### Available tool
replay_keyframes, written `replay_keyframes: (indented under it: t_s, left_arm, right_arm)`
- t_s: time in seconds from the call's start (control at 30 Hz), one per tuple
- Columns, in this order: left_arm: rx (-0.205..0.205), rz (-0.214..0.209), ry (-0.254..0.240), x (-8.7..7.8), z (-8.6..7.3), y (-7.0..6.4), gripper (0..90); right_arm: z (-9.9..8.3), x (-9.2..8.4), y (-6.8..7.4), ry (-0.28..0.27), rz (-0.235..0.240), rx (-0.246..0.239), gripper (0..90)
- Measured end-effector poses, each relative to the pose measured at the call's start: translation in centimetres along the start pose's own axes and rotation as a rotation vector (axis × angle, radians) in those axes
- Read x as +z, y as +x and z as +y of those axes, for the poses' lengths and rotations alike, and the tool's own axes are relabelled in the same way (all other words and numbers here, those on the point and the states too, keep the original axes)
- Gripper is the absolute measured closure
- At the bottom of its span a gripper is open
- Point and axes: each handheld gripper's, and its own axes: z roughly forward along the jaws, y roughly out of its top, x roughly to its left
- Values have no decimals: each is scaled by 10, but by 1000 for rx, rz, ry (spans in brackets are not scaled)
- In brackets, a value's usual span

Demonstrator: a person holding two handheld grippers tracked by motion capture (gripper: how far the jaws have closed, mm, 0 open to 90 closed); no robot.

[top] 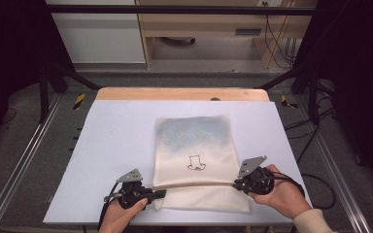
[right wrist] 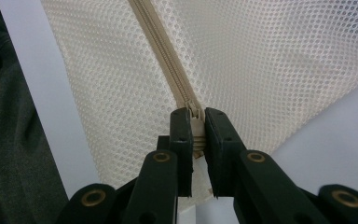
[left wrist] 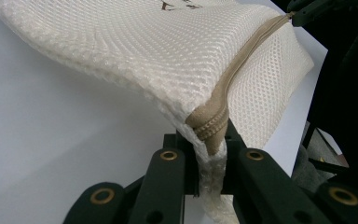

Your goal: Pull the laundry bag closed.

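- Cream mesh bag (top: 194,145) lay flat on the pale table (top: 116,145), centre-right and toward the person's side, small dark printed figure (top: 195,162) on its top face.
- Beige zipper (top: 194,185) ran across the bag near its near edge, pulled taut between the two grippers.
- Left gripper (top: 161,194) sat at the bag's near-left corner, jaws clamped narrow on the zipper's end; the left gripper view showed the mesh bag (left wrist: 168,46) bunched and the zipper (left wrist: 214,121) end pinched between the black jaws.
- Right gripper (top: 236,184) sat at the bag's right edge, jaws closed narrow on the other zipper end; in the right gripper view the zipper (right wrist: 168,60) ran away from the jaws, its slider pinched between them.
- Bag edge at the zipper was lifted slightly off the table; rest of the bag rested on it.
- Left hand (top: 121,216) and right hand (top: 279,194) held the grippers at the table's near edge.
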Motion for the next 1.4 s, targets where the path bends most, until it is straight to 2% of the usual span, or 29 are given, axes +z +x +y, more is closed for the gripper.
replay_keyframes:
  t_s: [1.4]
  left_arm:
    - [-5,13,-8,-3,1,1,837]
  right_arm:
    - [-20,5,-1,20,-17,43,822]
